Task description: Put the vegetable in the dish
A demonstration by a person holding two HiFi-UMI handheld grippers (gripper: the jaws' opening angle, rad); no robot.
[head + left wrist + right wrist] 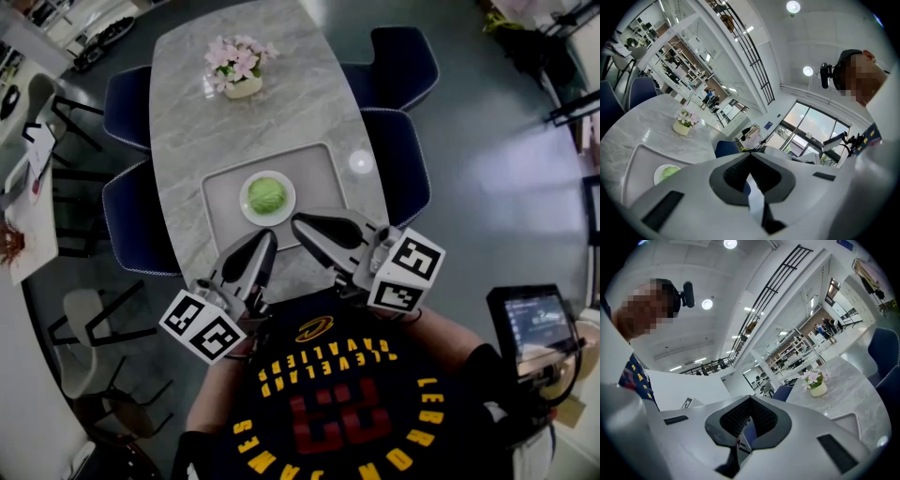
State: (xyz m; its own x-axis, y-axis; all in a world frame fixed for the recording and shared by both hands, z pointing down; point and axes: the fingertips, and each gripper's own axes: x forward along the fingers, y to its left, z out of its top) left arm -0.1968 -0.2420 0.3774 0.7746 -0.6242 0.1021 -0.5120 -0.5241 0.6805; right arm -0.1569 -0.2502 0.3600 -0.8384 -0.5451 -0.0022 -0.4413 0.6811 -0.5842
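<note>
A round green vegetable lies in a white dish on a grey tray in the middle of the marble table. Both grippers are held near the table's front edge, close to the person's chest and apart from the dish. My left gripper is shut and holds nothing, its tip just short of the tray. My right gripper is shut too, over the tray's near edge. In the left gripper view the dish and vegetable show to the left of my shut left gripper. My right gripper points upward, empty.
A pot of pink flowers stands at the table's far end. Dark blue chairs line both sides of the table. A small screen sits at my right. A bright light spot lies beside the tray.
</note>
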